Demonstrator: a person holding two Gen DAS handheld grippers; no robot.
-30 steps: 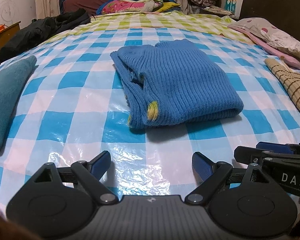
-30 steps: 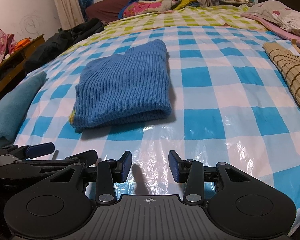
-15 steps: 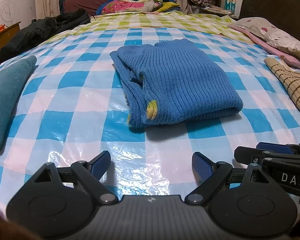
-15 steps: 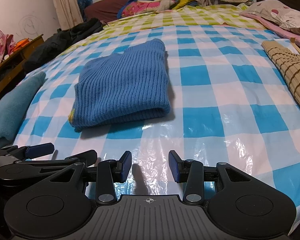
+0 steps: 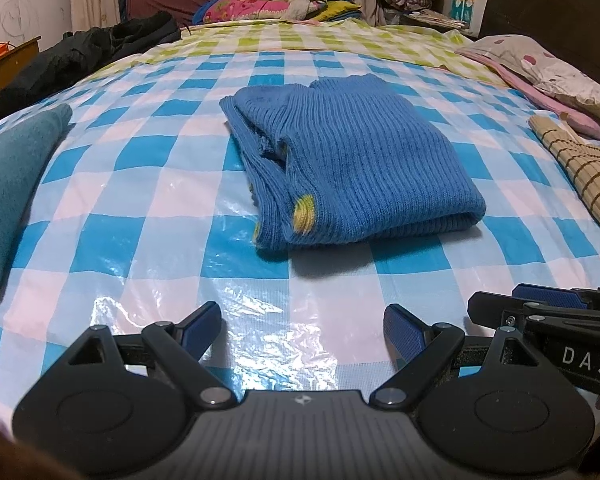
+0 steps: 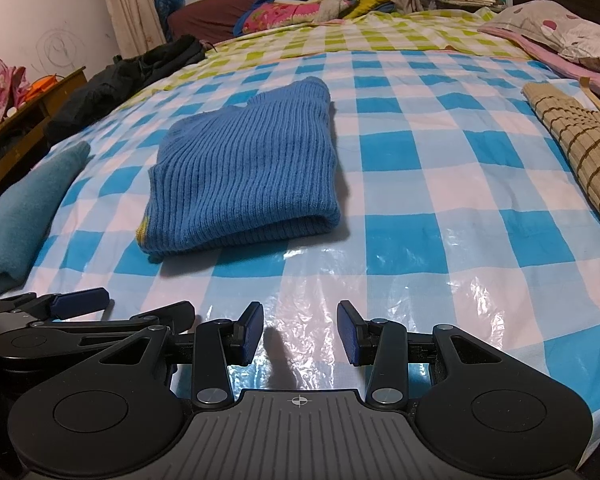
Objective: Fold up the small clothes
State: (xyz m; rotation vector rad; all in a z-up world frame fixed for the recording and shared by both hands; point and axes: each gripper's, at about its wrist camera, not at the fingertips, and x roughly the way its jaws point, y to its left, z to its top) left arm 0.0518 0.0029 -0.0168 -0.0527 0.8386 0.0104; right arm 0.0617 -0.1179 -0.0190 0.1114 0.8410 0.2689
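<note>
The blue sweater [image 5: 352,164] is lying folded on the bed [image 5: 148,208], unmoved over the last second. The left tongs [image 5: 302,326] and right tongs [image 6: 300,334] are being held released, empty, near it; folding is judged finished.

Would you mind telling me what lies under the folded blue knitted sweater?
The blue knitted sweater rests on the blue-and-white checked plastic sheet. Whatever lies directly beneath it is hidden.
</note>
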